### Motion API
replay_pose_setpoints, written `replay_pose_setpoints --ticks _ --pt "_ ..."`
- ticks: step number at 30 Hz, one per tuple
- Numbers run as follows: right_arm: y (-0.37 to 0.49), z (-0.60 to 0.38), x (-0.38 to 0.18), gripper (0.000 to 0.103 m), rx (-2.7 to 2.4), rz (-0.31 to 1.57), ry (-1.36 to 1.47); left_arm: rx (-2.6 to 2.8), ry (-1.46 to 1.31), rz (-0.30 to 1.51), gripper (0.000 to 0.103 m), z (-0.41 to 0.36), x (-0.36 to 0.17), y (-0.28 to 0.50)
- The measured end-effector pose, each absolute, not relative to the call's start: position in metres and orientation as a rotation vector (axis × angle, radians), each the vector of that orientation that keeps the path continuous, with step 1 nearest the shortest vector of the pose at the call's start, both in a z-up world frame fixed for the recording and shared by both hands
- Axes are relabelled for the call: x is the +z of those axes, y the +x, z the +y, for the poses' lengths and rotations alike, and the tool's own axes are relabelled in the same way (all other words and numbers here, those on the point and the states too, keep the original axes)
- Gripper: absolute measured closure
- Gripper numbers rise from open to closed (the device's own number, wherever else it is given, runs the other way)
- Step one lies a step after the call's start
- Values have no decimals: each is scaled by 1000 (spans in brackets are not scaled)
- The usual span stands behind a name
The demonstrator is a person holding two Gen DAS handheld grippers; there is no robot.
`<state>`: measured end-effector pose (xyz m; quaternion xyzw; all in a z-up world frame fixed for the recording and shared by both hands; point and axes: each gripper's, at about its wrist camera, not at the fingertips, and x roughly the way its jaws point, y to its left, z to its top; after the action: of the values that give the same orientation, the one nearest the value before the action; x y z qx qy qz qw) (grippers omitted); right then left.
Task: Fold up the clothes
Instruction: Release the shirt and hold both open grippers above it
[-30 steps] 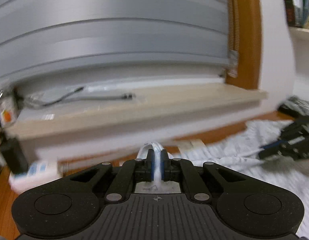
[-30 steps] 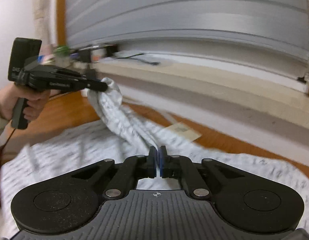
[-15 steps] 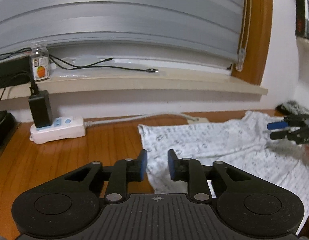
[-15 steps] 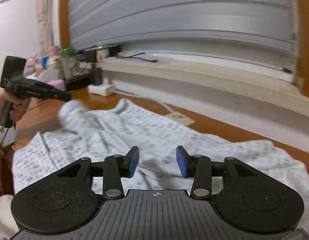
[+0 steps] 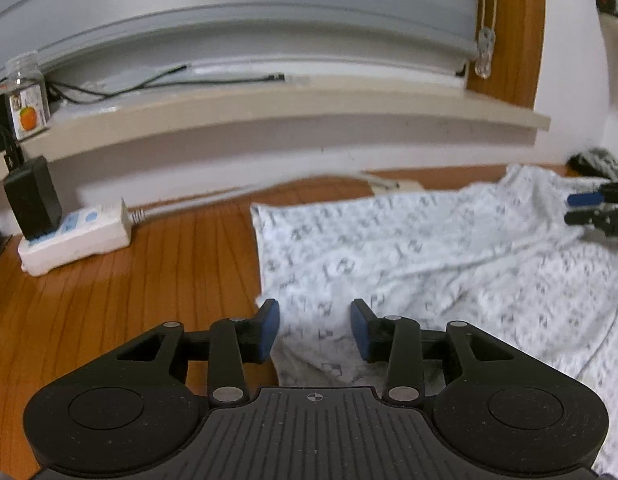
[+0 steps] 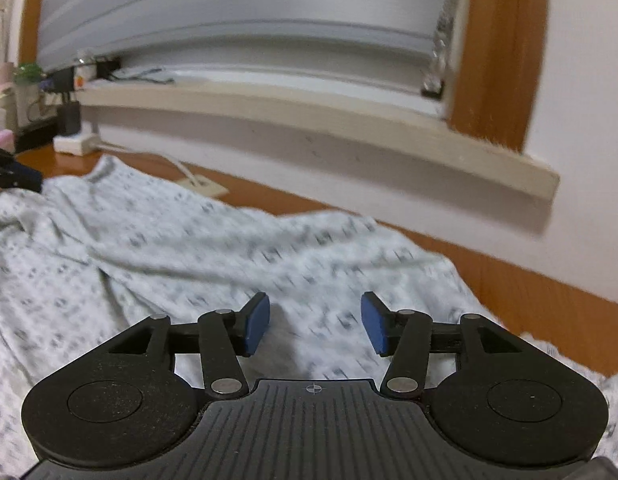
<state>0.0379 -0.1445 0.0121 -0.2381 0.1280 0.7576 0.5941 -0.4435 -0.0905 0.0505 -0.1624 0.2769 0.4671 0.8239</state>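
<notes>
My left tongs [image 5: 313,330] and my right tongs [image 6: 315,327] are both spreading apart with nothing pinched; only the patterned garment [image 5: 429,248] lies under the gaps. That garment is spread over the wooden counter [image 5: 157,264], its near-left corner just below my left pads and its far edge running close to the wall. My worry is the next pinch: the cloth looks thin and rumpled, with a long crease across the middle, so if I close on it from above I may catch one layer only, or a bunched ridge, and the fold will come out skewed. Dragging the edge could also pull the far side toward the power strip [image 5: 75,236] and its cable [image 5: 181,204], which lie near the garment on the counter. And my two tongs are pointed toward each other over the cloth, so a hasty reach might knock them together.
</notes>
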Motion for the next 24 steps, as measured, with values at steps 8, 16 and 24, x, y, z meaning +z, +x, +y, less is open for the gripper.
replay_pose_setpoints --ticks 8,16,24 --pt "51 -138 5 43 1762 398 -574 988 -325 618 69 -112 48 -457" --pt "49 -140 7 41 1759 380 -569 1024 -361 563 64 -101 61 -469" --pt "59 -154 15 41 1740 323 -446 995 -337 593 78 -71 56 -444"
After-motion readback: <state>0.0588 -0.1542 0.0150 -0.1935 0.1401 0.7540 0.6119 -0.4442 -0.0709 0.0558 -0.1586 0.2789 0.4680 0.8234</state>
